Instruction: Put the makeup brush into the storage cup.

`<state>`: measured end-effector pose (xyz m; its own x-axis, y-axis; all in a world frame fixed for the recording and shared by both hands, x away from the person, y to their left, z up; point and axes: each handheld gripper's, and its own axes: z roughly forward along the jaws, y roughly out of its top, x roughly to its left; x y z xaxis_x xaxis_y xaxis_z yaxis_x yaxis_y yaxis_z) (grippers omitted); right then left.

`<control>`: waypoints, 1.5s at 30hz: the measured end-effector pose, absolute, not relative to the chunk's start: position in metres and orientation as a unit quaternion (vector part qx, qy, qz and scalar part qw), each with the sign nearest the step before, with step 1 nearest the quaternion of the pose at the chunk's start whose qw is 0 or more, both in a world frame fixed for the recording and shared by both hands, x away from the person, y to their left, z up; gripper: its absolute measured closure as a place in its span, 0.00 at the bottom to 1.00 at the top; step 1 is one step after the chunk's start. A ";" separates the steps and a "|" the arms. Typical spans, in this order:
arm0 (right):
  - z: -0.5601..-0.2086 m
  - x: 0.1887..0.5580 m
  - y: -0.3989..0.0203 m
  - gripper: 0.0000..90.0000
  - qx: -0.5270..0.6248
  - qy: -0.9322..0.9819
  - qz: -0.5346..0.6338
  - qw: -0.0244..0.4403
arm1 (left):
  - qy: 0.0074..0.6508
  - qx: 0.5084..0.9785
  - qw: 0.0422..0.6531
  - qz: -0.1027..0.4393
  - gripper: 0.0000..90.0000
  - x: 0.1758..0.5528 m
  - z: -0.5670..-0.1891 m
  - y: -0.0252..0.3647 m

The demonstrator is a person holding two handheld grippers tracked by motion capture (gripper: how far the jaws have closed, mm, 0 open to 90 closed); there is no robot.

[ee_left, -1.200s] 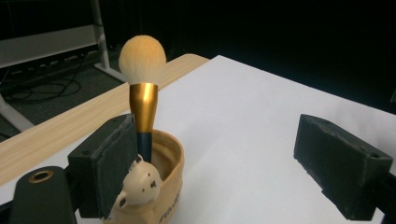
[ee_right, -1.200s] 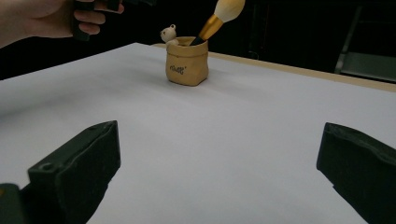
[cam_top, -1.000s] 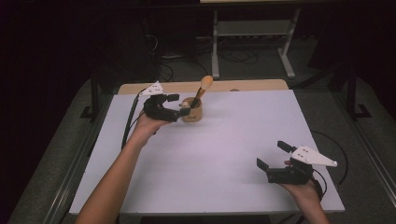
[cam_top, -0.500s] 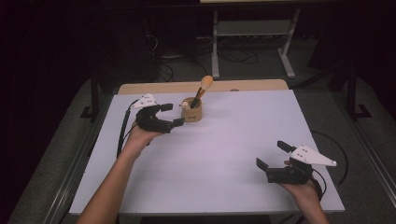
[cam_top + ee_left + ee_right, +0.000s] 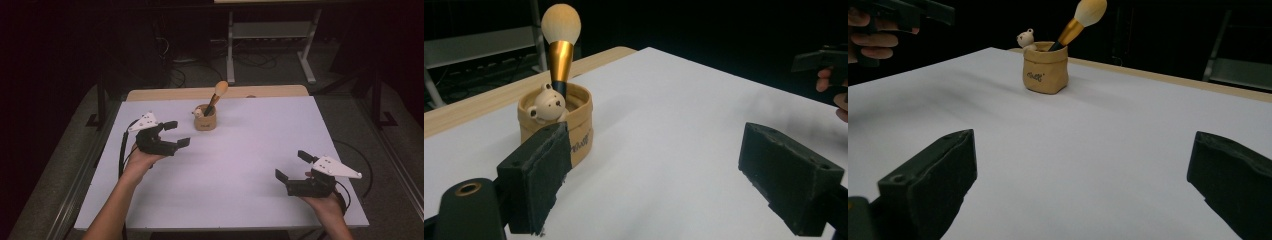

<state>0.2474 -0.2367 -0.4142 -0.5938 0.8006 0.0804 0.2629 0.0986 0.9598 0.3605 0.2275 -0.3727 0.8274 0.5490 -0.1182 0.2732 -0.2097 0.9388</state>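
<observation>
A tan sack-shaped holder point(image 5: 205, 121) stands at the back middle of the white table point(image 5: 250, 150). A small bear figure point(image 5: 545, 103) peeks from its rim. A makeup brush point(image 5: 218, 95) with a gold ferrule leans out of it, head up. My left gripper point(image 5: 177, 133) is open and empty, hovering left of the holder and a little nearer to me. In the left gripper view the holder point(image 5: 574, 130) sits just beyond the left jaw. My right gripper point(image 5: 292, 165) is open and empty near the front right. From there the holder point(image 5: 1045, 74) is far ahead.
A wooden strip point(image 5: 215, 93) runs along the table's far edge. Behind it stand a metal stand frame point(image 5: 270, 35) and cables on the floor. A cable point(image 5: 122, 150) trails from the left gripper along the table's left side.
My left gripper has drawn back from the holder, moving left and toward me, still open. The right gripper has stayed put.
</observation>
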 end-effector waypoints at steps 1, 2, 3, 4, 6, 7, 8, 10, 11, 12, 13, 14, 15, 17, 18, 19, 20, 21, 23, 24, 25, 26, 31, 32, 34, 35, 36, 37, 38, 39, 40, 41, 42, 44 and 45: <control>-0.414 0.247 -0.236 0.00 0.380 0.701 0.553 0.241 | 0.268 0.768 0.570 0.120 0.15 0.358 -0.372 0.229; -0.414 0.247 -0.236 0.00 0.379 0.702 0.553 0.241 | 0.268 0.767 0.571 0.122 0.15 0.355 -0.372 0.231; -0.414 0.247 -0.236 0.00 0.380 0.702 0.553 0.240 | 0.267 0.766 0.571 0.123 0.15 0.353 -0.372 0.233; -0.414 0.247 -0.235 0.00 0.379 0.702 0.553 0.240 | 0.268 0.764 0.573 0.123 0.15 0.351 -0.371 0.235; -0.414 0.247 -0.235 0.00 0.378 0.702 0.553 0.241 | 0.270 0.763 0.575 0.123 0.15 0.347 -0.371 0.238; -0.414 0.247 -0.235 0.00 0.377 0.703 0.553 0.241 | 0.272 0.760 0.577 0.123 0.15 0.345 -0.371 0.240; -0.414 0.247 -0.235 0.00 0.378 0.702 0.553 0.241 | 0.273 0.759 0.578 0.122 0.15 0.343 -0.371 0.242; -0.414 0.248 -0.234 0.00 0.376 0.703 0.554 0.240 | 0.274 0.759 0.578 0.124 0.15 0.339 -0.371 0.244; -0.414 0.248 -0.234 0.00 0.376 0.703 0.554 0.239 | 0.274 0.759 0.578 0.125 0.15 0.337 -0.371 0.246; -0.414 0.248 -0.234 0.00 0.376 0.703 0.555 0.238 | 0.274 0.758 0.578 0.125 0.15 0.335 -0.371 0.246; -0.415 0.249 -0.234 0.00 0.375 0.703 0.555 0.237 | 0.276 0.758 0.577 0.127 0.15 0.334 -0.371 0.247; -0.415 0.249 -0.234 0.00 0.375 0.703 0.555 0.237 | 0.276 0.758 0.577 0.127 0.15 0.334 -0.371 0.247; -0.414 0.250 -0.233 0.00 0.373 0.704 0.556 0.236 | 0.280 0.756 0.578 0.130 0.15 0.329 -0.372 0.249; -0.414 0.251 -0.233 0.00 0.373 0.704 0.557 0.235 | 0.280 0.758 0.574 0.130 0.15 0.326 -0.374 0.250; -0.414 0.251 -0.232 0.00 0.373 0.704 0.557 0.234 | 0.280 0.762 0.569 0.130 0.15 0.324 -0.374 0.251; -0.414 0.250 -0.232 0.00 0.372 0.705 0.557 0.234 | 0.281 0.761 0.570 0.129 0.15 0.322 -0.375 0.252; -0.414 0.250 -0.232 0.00 0.371 0.706 0.556 0.234 | 0.281 0.761 0.570 0.129 0.15 0.322 -0.375 0.252; -0.414 0.250 -0.233 0.00 0.371 0.706 0.556 0.234 | 0.280 0.762 0.570 0.129 0.15 0.319 -0.376 0.254; -0.414 0.250 -0.234 0.00 0.372 0.704 0.557 0.235 | 0.282 0.762 0.570 0.128 0.15 0.316 -0.377 0.256; -0.414 0.249 -0.235 0.00 0.373 0.704 0.557 0.235 | 0.283 0.760 0.571 0.127 0.15 0.315 -0.378 0.256; -0.414 0.249 -0.235 0.00 0.374 0.704 0.556 0.236 | 0.280 0.762 0.569 0.128 0.15 0.314 -0.378 0.258; -0.414 0.249 -0.235 0.00 0.374 0.704 0.556 0.236 | 0.280 0.762 0.569 0.128 0.15 0.314 -0.378 0.258; -0.414 0.248 -0.237 0.00 0.376 0.702 0.555 0.240 | 0.284 0.760 0.572 0.122 0.15 0.307 -0.381 0.261; -0.414 0.248 -0.237 0.00 0.376 0.702 0.555 0.241 | 0.285 0.760 0.572 0.123 0.15 0.305 -0.382 0.262; -0.414 0.248 -0.237 0.00 0.378 0.702 0.555 0.238 | 0.284 0.760 0.572 0.124 0.15 0.302 -0.384 0.264; -0.415 0.248 -0.237 0.00 0.377 0.703 0.554 0.239 | 0.286 0.758 0.573 0.123 0.15 0.300 -0.384 0.265; -0.415 0.248 -0.237 0.00 0.378 0.703 0.553 0.238 | 0.286 0.759 0.571 0.125 0.15 0.298 -0.385 0.266; -0.415 0.248 -0.237 0.00 0.378 0.703 0.553 0.238 | 0.286 0.759 0.571 0.125 0.15 0.298 -0.385 0.266; -0.415 0.248 -0.237 0.00 0.379 0.703 0.553 0.237 | 0.285 0.761 0.568 0.130 0.15 0.295 -0.386 0.267; -0.415 0.248 -0.238 0.00 0.380 0.702 0.554 0.238 | 0.283 0.763 0.565 0.134 0.15 0.293 -0.387 0.268; -0.415 0.248 -0.239 0.00 0.380 0.701 0.554 0.238 | 0.285 0.762 0.567 0.132 0.15 0.291 -0.387 0.269; -0.415 0.248 -0.239 0.00 0.381 0.700 0.554 0.239 | 0.286 0.761 0.567 0.131 0.15 0.289 -0.388 0.270; -0.415 0.248 -0.239 0.00 0.383 0.699 0.556 0.237 | 0.286 0.761 0.567 0.133 0.15 0.287 -0.388 0.272; -0.416 0.248 -0.240 0.00 0.383 0.699 0.554 0.239 | 0.290 0.758 0.569 0.132 0.15 0.283 -0.390 0.274; -0.416 0.248 -0.241 0.00 0.382 0.700 0.554 0.240 | 0.292 0.757 0.569 0.132 0.15 0.280 -0.390 0.276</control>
<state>0.2482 -0.2405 -0.4159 -0.5928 0.8006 0.0878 0.2700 0.0949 0.9582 0.2801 0.2760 -0.3904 0.7950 0.5920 -0.1323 0.2914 -0.1814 0.9392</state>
